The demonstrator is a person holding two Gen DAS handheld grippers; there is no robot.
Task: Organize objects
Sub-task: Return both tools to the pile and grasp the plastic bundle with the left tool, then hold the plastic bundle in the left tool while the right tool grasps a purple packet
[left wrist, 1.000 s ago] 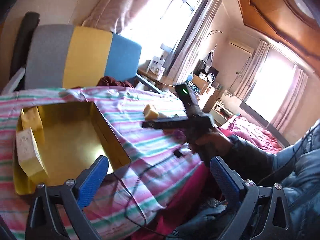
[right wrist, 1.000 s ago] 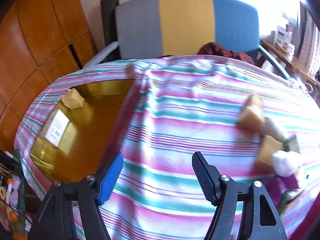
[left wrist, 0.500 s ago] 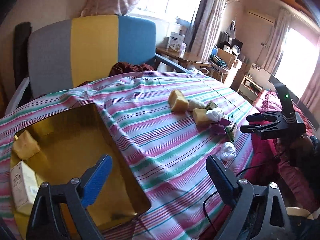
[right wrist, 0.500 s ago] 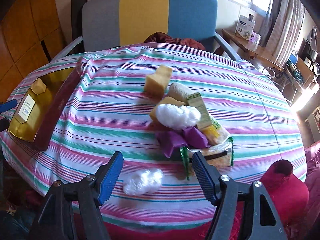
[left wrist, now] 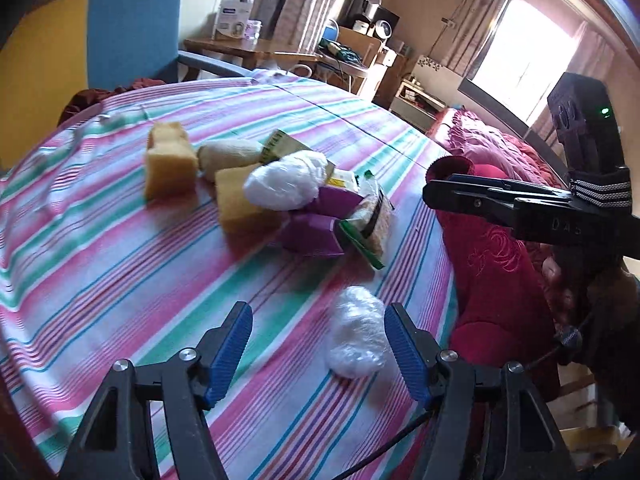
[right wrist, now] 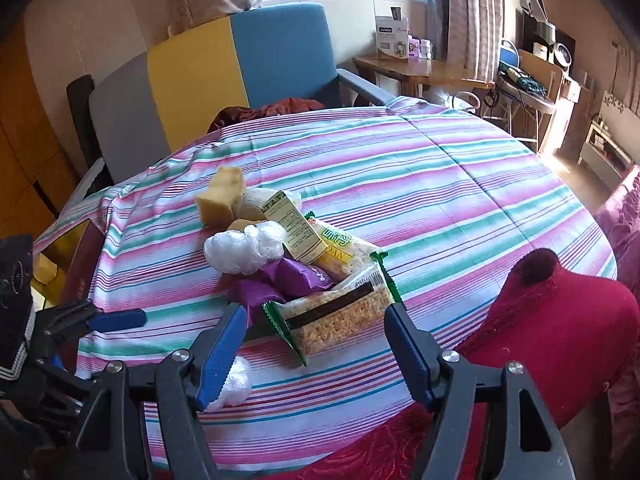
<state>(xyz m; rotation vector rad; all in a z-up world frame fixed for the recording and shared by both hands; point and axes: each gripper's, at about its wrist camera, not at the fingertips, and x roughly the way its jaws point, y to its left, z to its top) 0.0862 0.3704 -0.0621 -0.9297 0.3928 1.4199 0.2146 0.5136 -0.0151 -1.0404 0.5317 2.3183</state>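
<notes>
We see the counter [right wrist: 460,184] under a striped cloth, chair [right wrist: 256,56] with grey, yellow and blue panels behind it. A red knitted garment [right wrist: 560,312] hangs over the near right edge. At the far left edge sits a gold box [right wrist: 60,252], only its corner visible. The pile of things sits mid-counter: two yellow sponges, one [left wrist: 170,162] at the back left and one [left wrist: 240,200] in front of it, touching a beige roll [left wrist: 228,154]. A white plastic-wrapped bundle [left wrist: 284,184] lies on top, purple packets [left wrist: 316,224] below it, a printed paper strip [right wrist: 294,228] beside it. A green-edged cracker pack [right wrist: 340,314] is nearest us. A smaller white bundle [left wrist: 356,338] lies apart, near the front edge. Our left tool [left wrist: 318,354] hovers over that small bundle, jaws closing, bundle between them near the right finger, pads not pressing it. Our right tool [right wrist: 312,356] is open, framing the cracker pack, no contact visible.
</notes>
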